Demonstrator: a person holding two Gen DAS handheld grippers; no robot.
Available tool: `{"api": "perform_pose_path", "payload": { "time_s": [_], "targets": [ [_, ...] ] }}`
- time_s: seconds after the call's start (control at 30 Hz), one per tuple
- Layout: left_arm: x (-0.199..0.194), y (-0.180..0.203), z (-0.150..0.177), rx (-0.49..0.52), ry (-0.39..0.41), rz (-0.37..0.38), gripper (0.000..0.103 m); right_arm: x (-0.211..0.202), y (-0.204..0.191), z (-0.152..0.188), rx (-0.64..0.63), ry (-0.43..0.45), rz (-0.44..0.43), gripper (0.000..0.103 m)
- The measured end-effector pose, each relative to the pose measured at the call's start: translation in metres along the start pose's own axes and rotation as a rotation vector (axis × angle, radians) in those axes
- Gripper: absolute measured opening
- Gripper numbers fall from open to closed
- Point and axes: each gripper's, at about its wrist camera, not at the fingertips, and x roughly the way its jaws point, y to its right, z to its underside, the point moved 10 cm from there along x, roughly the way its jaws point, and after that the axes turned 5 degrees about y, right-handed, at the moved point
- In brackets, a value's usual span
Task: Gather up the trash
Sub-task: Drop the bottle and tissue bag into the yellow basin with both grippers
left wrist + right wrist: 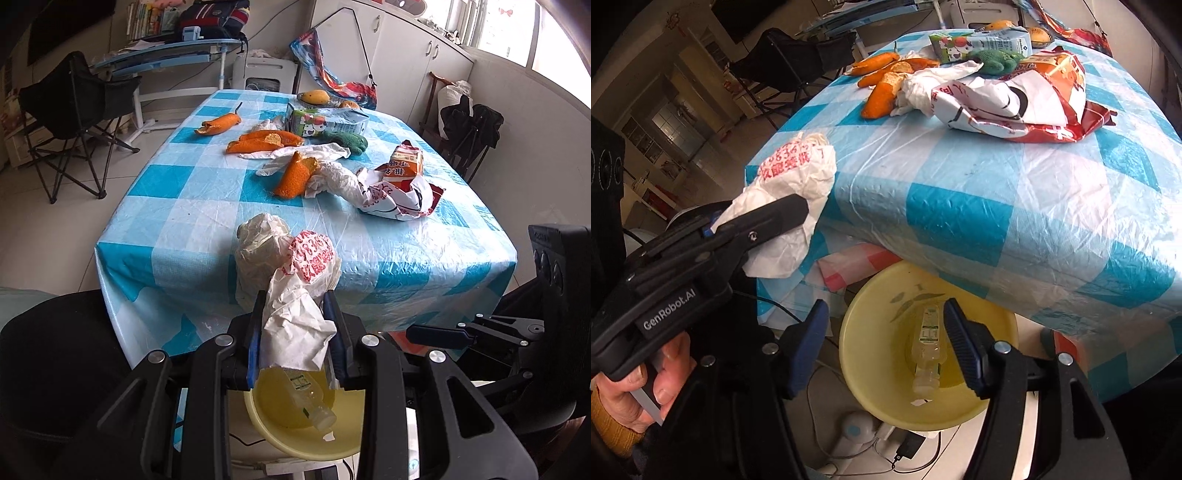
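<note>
Left claw (295, 325): pinching a crumpled white plastic bag (295, 295) with red print, above the yellow basin (864, 387).
Right claw (886, 347): spread, nothing between its pads, over the basin.
Basin: below the counter (997, 206) edge, holding a plastic bottle (925, 354).
Counter: orange peels (293, 173) and snack wrappers (399, 192) beyond the basin.

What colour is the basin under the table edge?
Pale yellow basin, with a faint leaf motif inside; clearest in the right wrist view.

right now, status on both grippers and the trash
Left gripper shut on crumpled white wrapper, above yellow basin. Right gripper open, empty, over the basin; plastic bottle already inside. Nothing blocking the drop.
</note>
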Motion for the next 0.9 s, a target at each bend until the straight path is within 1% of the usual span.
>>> {"api": "perform_pose_path", "payload": {
  "time_s": [0.2,0.4,0.47,0.53,0.63,0.7,0.9],
  "targets": [
    [0.001,0.007,0.007,0.031,-0.027,0.017,0.029,-0.01,0.014,-0.008,0.015,0.059,0.066,0.065],
    [0.008,0.019,0.022,0.079,-0.091,0.051,0.029,-0.019,0.026,-0.015,0.048,0.112,0.098,0.066],
    [0.01,0.025,0.027,0.093,-0.114,0.068,0.035,-0.021,0.027,-0.016,0.056,0.122,0.104,0.067],
    [0.01,0.029,0.031,0.108,-0.123,0.075,0.045,-0.024,0.03,-0.017,0.061,0.131,0.109,0.068],
    [0.007,0.032,0.029,0.121,-0.111,0.078,0.052,-0.026,0.031,-0.02,0.067,0.141,0.11,0.068],
    [0.004,0.033,0.028,0.121,-0.102,0.085,0.054,-0.027,0.031,-0.02,0.068,0.145,0.11,0.068],
    [-0.006,0.037,0.018,0.126,-0.042,0.102,0.055,-0.03,0.03,-0.021,0.074,0.161,0.103,0.069]
  ]
}}
